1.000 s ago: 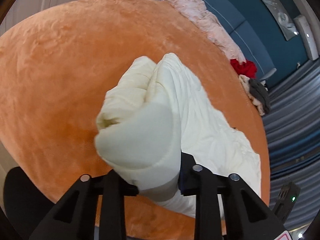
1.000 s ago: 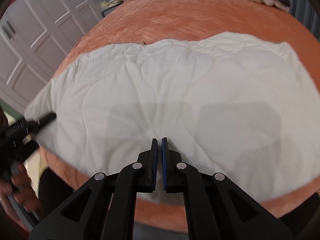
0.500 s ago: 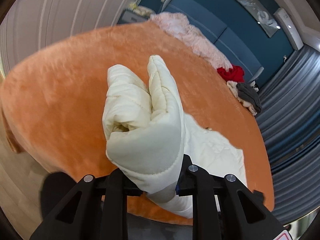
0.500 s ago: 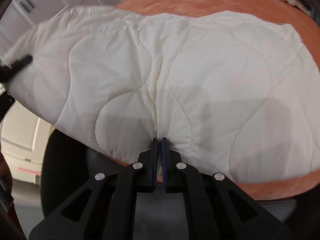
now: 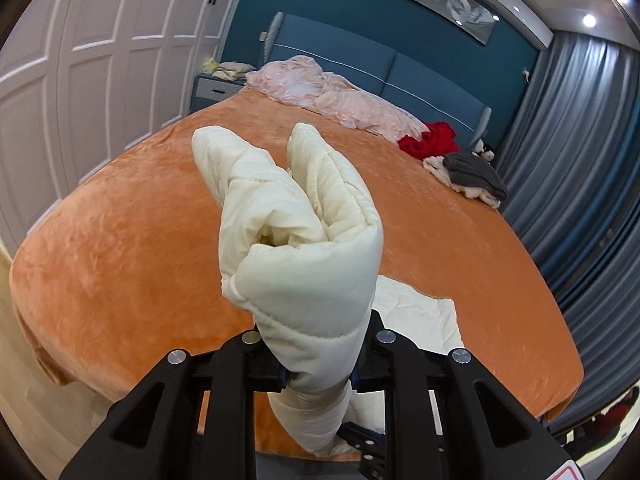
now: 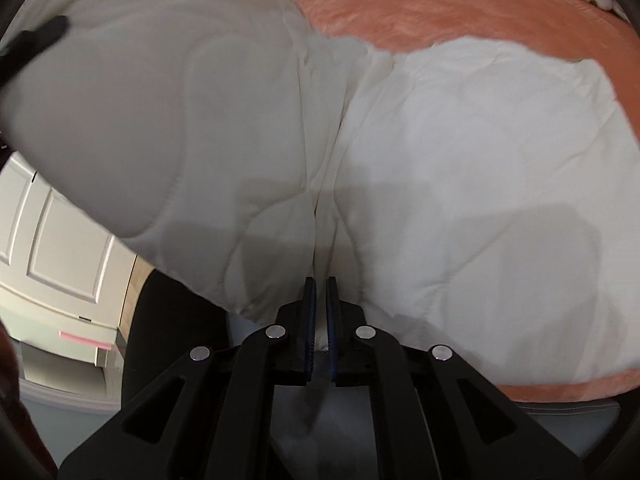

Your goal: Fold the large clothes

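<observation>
A cream quilted garment [image 6: 460, 152] lies on the orange bed cover [image 5: 120, 248]. My left gripper [image 5: 320, 364] is shut on a bunched corner of the garment [image 5: 304, 248], held up above the near edge of the bed. My right gripper [image 6: 320, 296] is shut on the garment's near edge, where a crease runs away from the jaws. In the right wrist view the left half of the garment [image 6: 160, 120] is lifted off the bed and the right half lies flat. The left gripper's tip [image 6: 36, 40] shows at the lifted corner.
A pink duvet [image 5: 332, 96] lies by the blue headboard [image 5: 400, 68]. Red [image 5: 430, 144], grey [image 5: 472, 172] and white clothes lie at the bed's far right. White wardrobe doors [image 5: 80, 60] stand left, blue curtains [image 5: 580, 160] right. A white drawer unit [image 6: 64, 320] stands by the bed.
My left gripper has lifted the bunched corner higher and tilted up, so the room shows. The garment's left half has risen off the bed. My right gripper keeps its hold.
</observation>
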`<state>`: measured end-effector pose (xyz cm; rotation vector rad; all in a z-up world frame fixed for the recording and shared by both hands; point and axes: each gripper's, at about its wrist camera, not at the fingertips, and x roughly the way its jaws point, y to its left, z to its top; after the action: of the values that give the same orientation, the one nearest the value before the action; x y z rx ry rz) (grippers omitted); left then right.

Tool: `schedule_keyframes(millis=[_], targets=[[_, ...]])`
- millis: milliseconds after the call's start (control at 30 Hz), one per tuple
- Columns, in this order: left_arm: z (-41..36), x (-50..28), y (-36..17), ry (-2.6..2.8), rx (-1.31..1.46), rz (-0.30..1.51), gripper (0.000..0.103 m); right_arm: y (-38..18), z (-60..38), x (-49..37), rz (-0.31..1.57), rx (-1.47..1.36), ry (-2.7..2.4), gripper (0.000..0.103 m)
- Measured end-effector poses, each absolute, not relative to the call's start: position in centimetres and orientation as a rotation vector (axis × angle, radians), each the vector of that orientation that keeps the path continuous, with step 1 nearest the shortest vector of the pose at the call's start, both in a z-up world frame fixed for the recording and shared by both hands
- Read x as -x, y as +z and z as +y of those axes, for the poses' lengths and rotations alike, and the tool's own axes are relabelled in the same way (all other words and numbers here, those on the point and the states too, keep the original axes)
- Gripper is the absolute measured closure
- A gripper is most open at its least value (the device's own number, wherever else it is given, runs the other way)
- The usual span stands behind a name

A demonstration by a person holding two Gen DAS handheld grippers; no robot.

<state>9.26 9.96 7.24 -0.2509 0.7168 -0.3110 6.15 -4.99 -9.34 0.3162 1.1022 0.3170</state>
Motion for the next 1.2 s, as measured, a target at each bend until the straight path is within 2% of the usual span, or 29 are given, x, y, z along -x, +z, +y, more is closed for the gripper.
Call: schedule_keyframes(millis=[533, 1200], targets=[[4.9, -9.6, 7.2, -0.361, 0.157, 0.769, 0.086, -8.2, -6.2, -4.2, 1.083, -0.293, 0.265, 0.098], [-4.0, -9.1, 3.1, -0.451, 0.024, 0.899, 0.086, -7.6, -17.6, 0.1, 1.037, -0.430, 0.029, 0.098]])
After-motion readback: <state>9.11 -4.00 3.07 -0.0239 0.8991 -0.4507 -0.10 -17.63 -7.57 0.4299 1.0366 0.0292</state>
